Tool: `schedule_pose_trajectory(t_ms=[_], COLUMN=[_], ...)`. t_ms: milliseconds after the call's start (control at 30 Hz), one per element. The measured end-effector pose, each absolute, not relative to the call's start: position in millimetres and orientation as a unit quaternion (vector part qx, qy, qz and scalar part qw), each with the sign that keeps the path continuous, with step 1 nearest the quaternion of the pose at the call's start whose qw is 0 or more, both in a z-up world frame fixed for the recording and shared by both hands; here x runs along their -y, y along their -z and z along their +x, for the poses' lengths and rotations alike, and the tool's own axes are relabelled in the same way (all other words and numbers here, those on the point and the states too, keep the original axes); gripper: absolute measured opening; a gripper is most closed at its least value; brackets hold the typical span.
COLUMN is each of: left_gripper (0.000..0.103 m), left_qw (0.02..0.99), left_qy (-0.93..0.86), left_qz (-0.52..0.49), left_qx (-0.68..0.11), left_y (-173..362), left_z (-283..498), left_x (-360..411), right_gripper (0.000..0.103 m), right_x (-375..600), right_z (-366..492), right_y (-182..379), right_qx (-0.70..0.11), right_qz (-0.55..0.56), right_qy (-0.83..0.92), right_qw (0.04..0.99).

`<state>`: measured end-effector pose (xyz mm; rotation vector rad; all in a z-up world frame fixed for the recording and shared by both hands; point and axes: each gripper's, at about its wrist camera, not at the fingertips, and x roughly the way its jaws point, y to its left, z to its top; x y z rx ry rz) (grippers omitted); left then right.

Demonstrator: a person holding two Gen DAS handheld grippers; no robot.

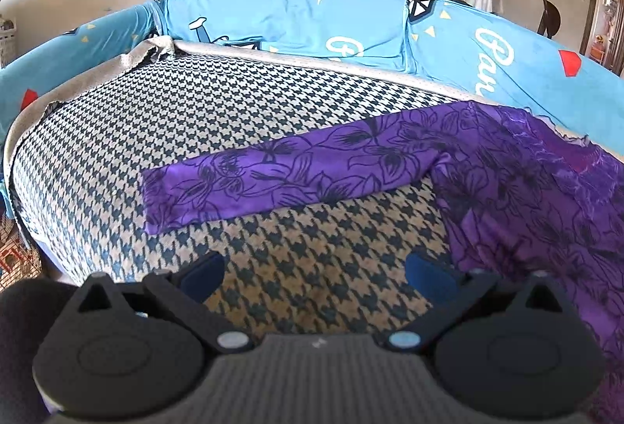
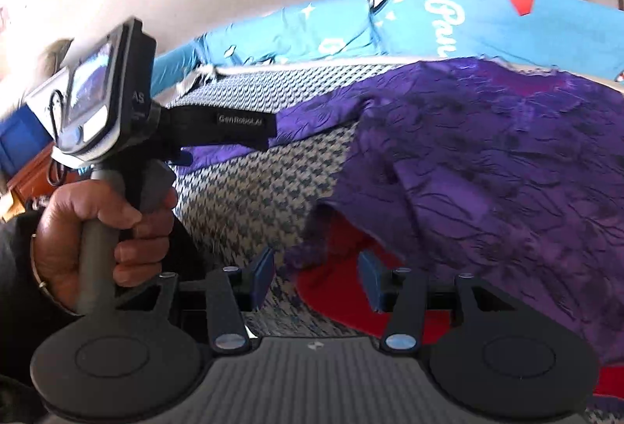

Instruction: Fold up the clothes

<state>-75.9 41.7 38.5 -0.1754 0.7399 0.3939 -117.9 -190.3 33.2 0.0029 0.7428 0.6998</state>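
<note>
Reading my left wrist view from left to right: the houndstooth cover (image 1: 218, 120), a coarse dark-blue-and-cream weave, spreads over the seat, and the purple garment (image 1: 526, 198) lies flat on it. One long sleeve (image 1: 273, 186) stretches out leftward as a narrow band; the body fills the right edge. The fabric is thin, printed with black outlined flowers. My left gripper (image 1: 314, 278) hangs over bare houndstooth with its blue pads wide apart and nothing between them. Behind runs a bright blue sheet (image 1: 351, 22) with white stars and script.

My right wrist view shows what the other cannot: a hand (image 2: 97, 225) wrapped around the grey handle of the left gripper (image 2: 245, 128), whose black body points toward the sleeve; its fingertips are not clear from here. Further right, the same garment looks crinkled, and its lifted hem exposes a red cloth (image 2: 335, 280) underneath. My right gripper (image 2: 316, 280) stands half open just at that hem; its blue pads press on nothing that I can see.
</note>
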Motion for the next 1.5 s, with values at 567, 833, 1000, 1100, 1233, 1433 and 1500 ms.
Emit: schedule_pose_trajectory(t_ms=[567,833,1000,1100,1233,1433,1500], left_gripper=[0.103,0.103,0.103,0.103,0.103,0.103,0.103], left_qw=[0.912,0.913,0.912,0.911,0.91,0.911,0.912], left_qy=[-0.188,-0.198,-0.235,-0.243,-0.246,-0.243,-0.24], left_qz=[-0.112,-0.125,-0.144,-0.143,-0.136,-0.12,-0.118], left_qx=[-0.348,-0.333,-0.303,-0.301,-0.304,-0.311,-0.312], left_y=[-41,-46,-54,-55,-54,-52,-52], left_z=[-82,-86,-93,-94,-93,-90,-90], left_x=[-49,-57,-72,-76,-75,-69,-67], right_gripper=[0.054,0.018,0.013,0.015,0.019,0.027,0.03], right_x=[131,127,115,101,98,100,98], right_z=[-76,-69,-98,-113,-113,-116,-121], right_y=[-6,2,-22,-23,-10,-3,-1], right_qx=[-0.416,-0.395,-0.33,-0.319,-0.353,-0.393,-0.401], right_qz=[-0.018,-0.004,-0.001,-0.043,-0.055,-0.057,-0.066], right_qy=[-0.251,-0.228,-0.377,-0.407,-0.408,-0.427,-0.432], right_qw=[0.874,0.89,0.866,0.855,0.84,0.812,0.805])
